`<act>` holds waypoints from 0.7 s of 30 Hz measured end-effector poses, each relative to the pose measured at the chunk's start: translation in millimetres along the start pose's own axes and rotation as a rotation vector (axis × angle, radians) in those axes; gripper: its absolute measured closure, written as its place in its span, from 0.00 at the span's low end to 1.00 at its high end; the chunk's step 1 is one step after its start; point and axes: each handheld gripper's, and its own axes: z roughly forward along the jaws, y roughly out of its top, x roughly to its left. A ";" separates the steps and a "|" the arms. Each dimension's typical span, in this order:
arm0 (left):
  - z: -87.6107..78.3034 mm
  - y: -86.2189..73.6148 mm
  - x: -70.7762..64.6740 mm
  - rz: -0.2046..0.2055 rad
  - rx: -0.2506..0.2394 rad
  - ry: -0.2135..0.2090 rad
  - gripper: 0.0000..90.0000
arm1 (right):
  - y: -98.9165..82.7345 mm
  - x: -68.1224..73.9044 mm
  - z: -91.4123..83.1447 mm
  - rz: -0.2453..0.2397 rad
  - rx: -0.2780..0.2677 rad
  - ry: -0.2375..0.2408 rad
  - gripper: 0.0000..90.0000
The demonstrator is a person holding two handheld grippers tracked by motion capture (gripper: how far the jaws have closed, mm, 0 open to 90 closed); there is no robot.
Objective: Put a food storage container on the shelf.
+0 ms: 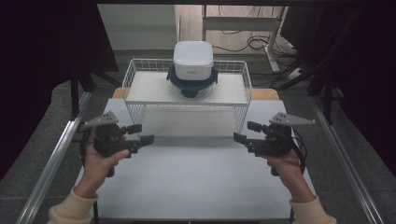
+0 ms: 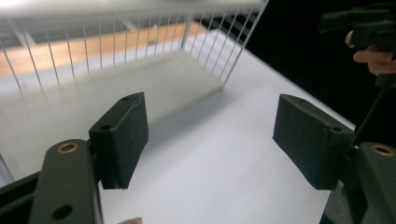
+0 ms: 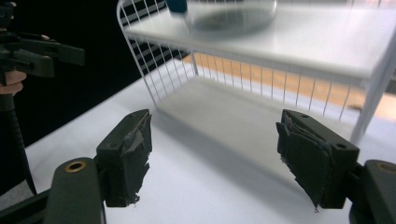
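While container [image 1: 193,70] blurs, cropped, in right gripper view, both grippers' jaws apart, empty.

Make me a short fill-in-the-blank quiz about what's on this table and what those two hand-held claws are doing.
1. The white-lidded container sits on the wire rack's ____ shelf.
2. The jaws of the left gripper and the right gripper both stand ____.
3. Between each gripper's pads there is ____.
4. The clear container with dark clips lies ____ the white-lidded one.

Missing words: top; open; nothing; under
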 end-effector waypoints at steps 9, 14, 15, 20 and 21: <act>24.2 -54.9 9.5 -0.041 0.099 0.046 0.29 | -67.3 -12.2 13.1 0.055 0.102 -0.020 0.30; 34.4 -77.0 15.7 -0.040 0.147 0.087 0.29 | -96.3 -15.7 22.1 0.060 0.150 -0.036 0.30; 34.4 -77.0 15.7 -0.040 0.147 0.087 0.29 | -96.3 -15.7 22.1 0.060 0.150 -0.036 0.30; 34.9 -82.1 13.8 -0.023 0.156 0.113 0.28 | -108.7 -12.0 30.3 0.055 0.178 -0.038 0.30; 34.1 -82.3 13.6 -0.020 0.154 0.120 0.28 | -108.5 -10.8 30.2 0.048 0.178 -0.043 0.30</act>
